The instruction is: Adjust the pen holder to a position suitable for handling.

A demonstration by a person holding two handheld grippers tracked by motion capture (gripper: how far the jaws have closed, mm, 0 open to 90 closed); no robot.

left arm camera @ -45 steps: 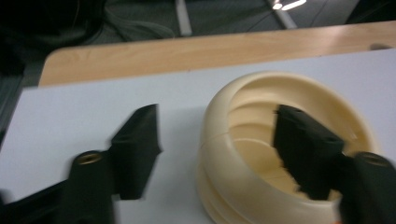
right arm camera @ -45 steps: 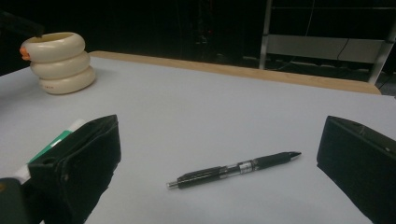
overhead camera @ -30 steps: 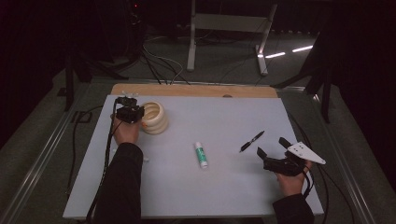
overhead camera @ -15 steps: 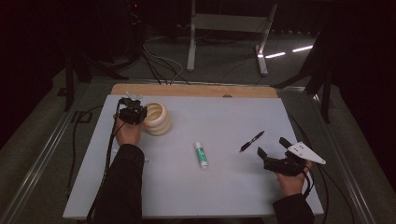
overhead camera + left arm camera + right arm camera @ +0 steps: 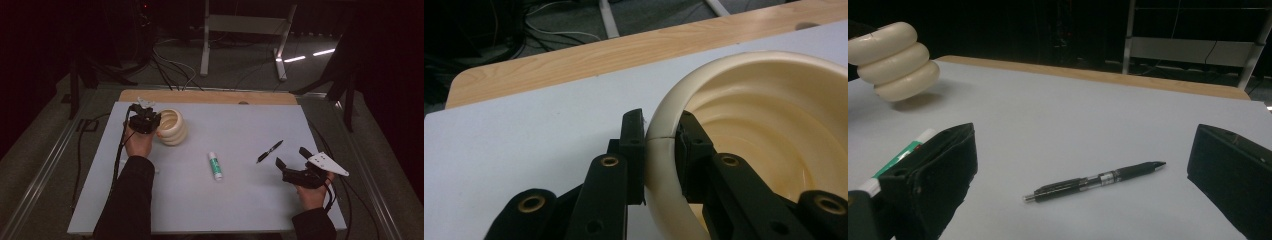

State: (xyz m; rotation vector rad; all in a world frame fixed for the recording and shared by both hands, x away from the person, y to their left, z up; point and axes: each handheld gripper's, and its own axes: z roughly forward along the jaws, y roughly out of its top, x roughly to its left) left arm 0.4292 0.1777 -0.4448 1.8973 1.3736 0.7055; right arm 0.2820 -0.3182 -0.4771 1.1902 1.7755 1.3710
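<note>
Cream bowl (image 5: 171, 126) sits at the far left of the table (image 5: 250, 210), a ribbed, stacked-ring shape, smooth and glossy, and in the right gripper view it looks tilted, its near edge off the sheet. Nearest us, the right tongs (image 5: 291, 159) hang over the right side of the pale grey sheet, jaws spread wide and empty, a black pen (image 5: 1094, 181) lying on the sheet between them. Mid-table, a white glue stick (image 5: 215, 165) with a green band lies flat, well apart from the pen. Further back, the left tongs (image 5: 660, 137) are clamped on the bowl's rounded rim, one black jaw outside, one inside the ridged hollow. Behind the sheet runs a light wood-grain edge (image 5: 589, 57). Beyond that the room is dark: loose cables (image 5: 170, 60) on the floor and white metal frame legs (image 5: 205, 40).
</note>
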